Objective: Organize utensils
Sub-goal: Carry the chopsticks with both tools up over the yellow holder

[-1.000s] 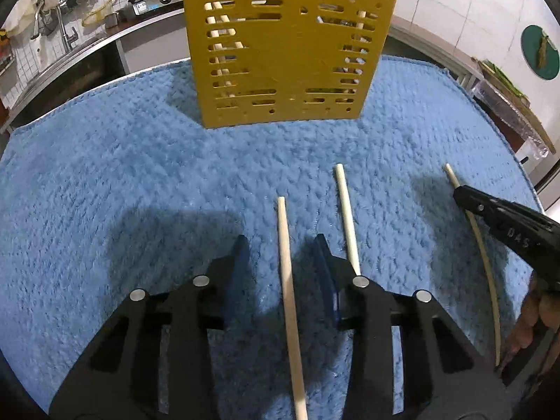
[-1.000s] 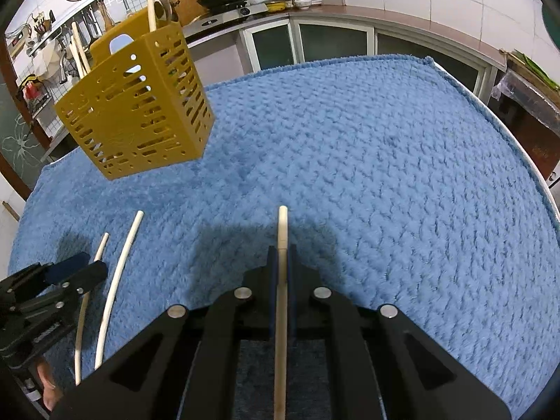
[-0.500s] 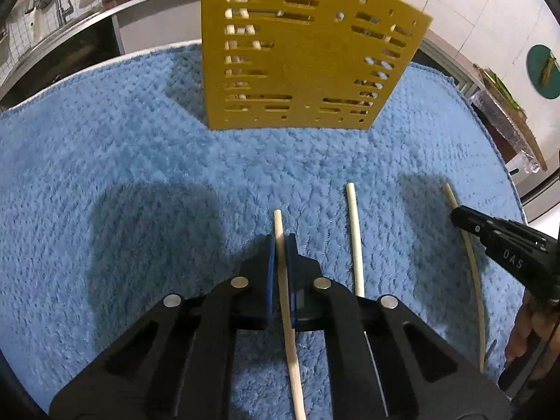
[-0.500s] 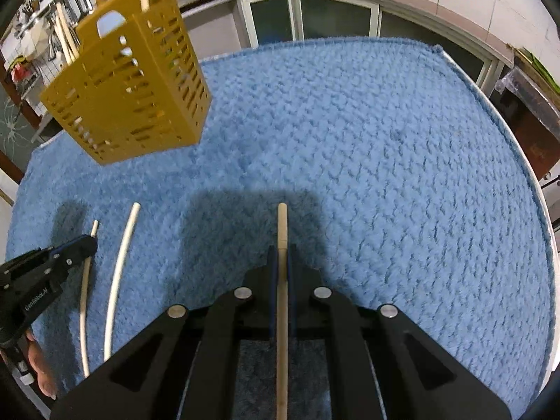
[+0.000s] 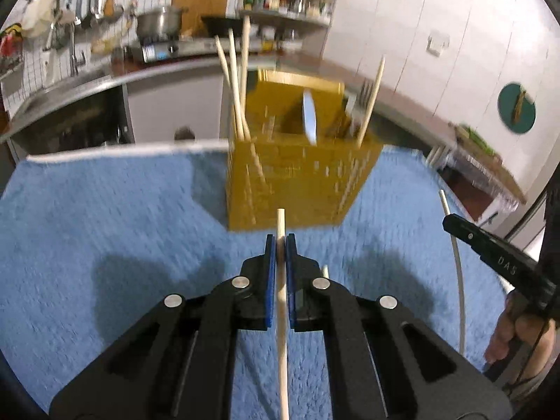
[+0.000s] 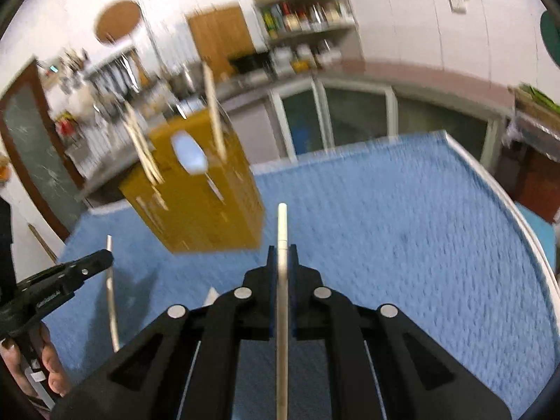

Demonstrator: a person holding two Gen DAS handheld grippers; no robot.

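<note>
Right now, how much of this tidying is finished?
Partly. Several chopsticks and a spoon already stand in the yellow slotted plastic caddy. The left hand-held gripper clamps a pale wooden chopstick; the right hand-held gripper clamps a whitish chopstick. Both must go in, plus possibly one chopstick on the blue towel.

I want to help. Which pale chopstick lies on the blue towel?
The pale chopstick peeking out beside the left gripper; others are gripped or in the yellow basket.

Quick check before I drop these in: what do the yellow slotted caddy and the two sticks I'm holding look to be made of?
The yellow slotted caddy looks like matte moulded plastic: uniform mustard colour, punched slots. The pale round stick in the left gripper looks like unfinished wood or bamboo. The whiter stick in the right gripper could be plastic or painted wood; blur leaves it open.
</note>
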